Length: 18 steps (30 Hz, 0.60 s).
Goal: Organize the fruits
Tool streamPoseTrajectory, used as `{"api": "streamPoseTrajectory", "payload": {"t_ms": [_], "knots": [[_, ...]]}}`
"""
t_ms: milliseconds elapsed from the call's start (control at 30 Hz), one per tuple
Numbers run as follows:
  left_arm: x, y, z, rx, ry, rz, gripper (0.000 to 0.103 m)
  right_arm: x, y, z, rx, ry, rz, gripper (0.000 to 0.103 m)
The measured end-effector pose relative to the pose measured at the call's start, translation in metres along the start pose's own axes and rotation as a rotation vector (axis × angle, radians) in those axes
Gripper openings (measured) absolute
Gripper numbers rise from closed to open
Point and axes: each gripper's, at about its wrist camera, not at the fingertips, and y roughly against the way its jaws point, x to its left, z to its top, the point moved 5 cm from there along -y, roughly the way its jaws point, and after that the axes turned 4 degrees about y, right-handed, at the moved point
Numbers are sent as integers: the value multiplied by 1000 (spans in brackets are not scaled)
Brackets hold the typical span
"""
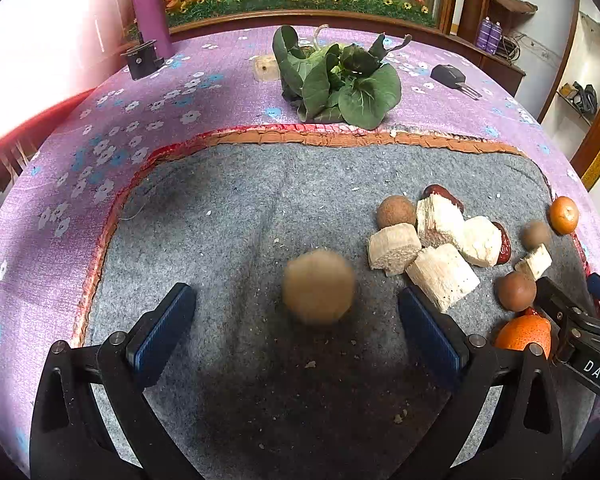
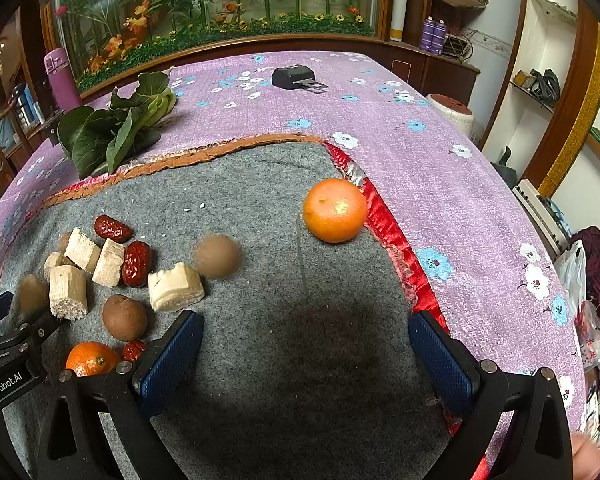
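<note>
Fruits are lying scattered on a grey felt mat [image 1: 236, 208] covering the desk [image 1: 204, 92]. Left gripper [image 1: 296, 332] is hovering with fingers spread wide, gripping nothing; a blurred brown longan [image 1: 319, 287] is sitting between them. Right gripper [image 2: 306, 354] is gaping empty, a tangerine [image 2: 334, 210] lying ahead by the mat's edge.

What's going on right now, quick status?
Left gripper open, empty; blurred brown round fruit between its fingers. Right gripper open, empty, facing orange at mat edge. Nothing in between.
</note>
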Motion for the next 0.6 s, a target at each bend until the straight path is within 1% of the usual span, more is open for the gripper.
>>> {"api": "streamPoseTrajectory", "payload": {"t_ms": [600], "knots": [[-3, 1, 0, 0, 0, 0, 103, 0, 0, 0, 0, 0, 0, 103]]}}
